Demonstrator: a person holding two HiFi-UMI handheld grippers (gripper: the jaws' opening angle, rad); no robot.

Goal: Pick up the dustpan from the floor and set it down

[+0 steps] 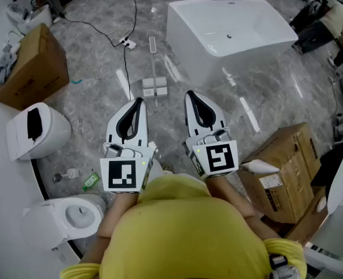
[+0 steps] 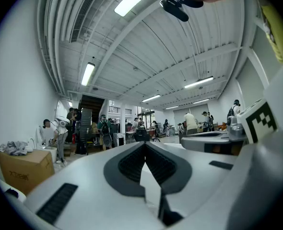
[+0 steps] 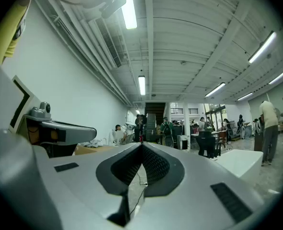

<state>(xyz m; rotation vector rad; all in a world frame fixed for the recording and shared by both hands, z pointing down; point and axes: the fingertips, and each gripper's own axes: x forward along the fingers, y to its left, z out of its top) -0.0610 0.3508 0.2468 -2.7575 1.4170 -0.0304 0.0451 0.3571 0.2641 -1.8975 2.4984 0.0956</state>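
Left tongs (image 1: 139,101) and right tongs (image 1: 190,94) held level side by side, jaws together, empty

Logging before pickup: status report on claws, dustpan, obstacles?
Left claw shut, empty. Right claw shut, empty. Dustpan lying ahead, untouched. Power strip near its handle.

Bright, even indoor light; strong fisheye warp in both gripper views.
Long fluorescent tubes (image 3: 127,6) overhead lay white streaks of glare on the polished grey floor (image 1: 250,114) and cast only faint shadows. Both gripper views curve hard at the edges, with black vignetted corners. The left gripper (image 2: 144,143) and right gripper (image 3: 142,145) blur close to the lens, while the distant hall stays fairly sharp.
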